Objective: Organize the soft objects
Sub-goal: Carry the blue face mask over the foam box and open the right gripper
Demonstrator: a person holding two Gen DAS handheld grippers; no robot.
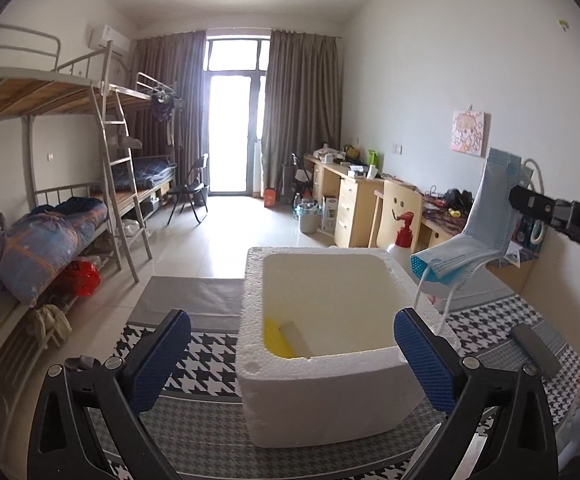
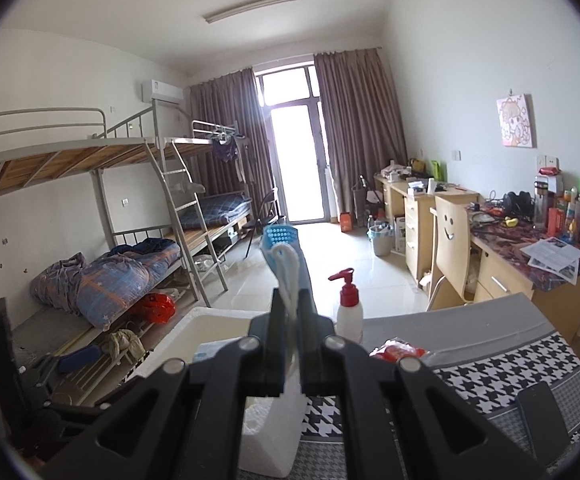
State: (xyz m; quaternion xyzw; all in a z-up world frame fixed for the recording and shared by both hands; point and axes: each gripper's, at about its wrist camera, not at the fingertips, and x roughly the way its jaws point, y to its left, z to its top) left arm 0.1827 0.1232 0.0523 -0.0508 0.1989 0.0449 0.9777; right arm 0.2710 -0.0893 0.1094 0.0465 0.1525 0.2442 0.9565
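From the left wrist, the left gripper (image 1: 291,346) is standing with jaws wide apart and empty, framing the white foam box (image 1: 329,364) on the tabletop (image 1: 206,360); the blue face mask (image 1: 475,226) is hanging at the right above the box's far right corner, pinched by the right gripper (image 1: 529,202). From the right wrist, the right gripper's jaws are clamping shut on the mask's near end, and what is probably a second mask is lying inside the box.

Ahead of your left claw (image 1: 291,356), the houndstooth-covered bench (image 1: 210,360) carries the foam box (image 1: 321,380); a pump bottle (image 2: 349,308) stands beyond it.

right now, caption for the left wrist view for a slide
Open left gripper before a foam box; right gripper holds a blue face mask above it.
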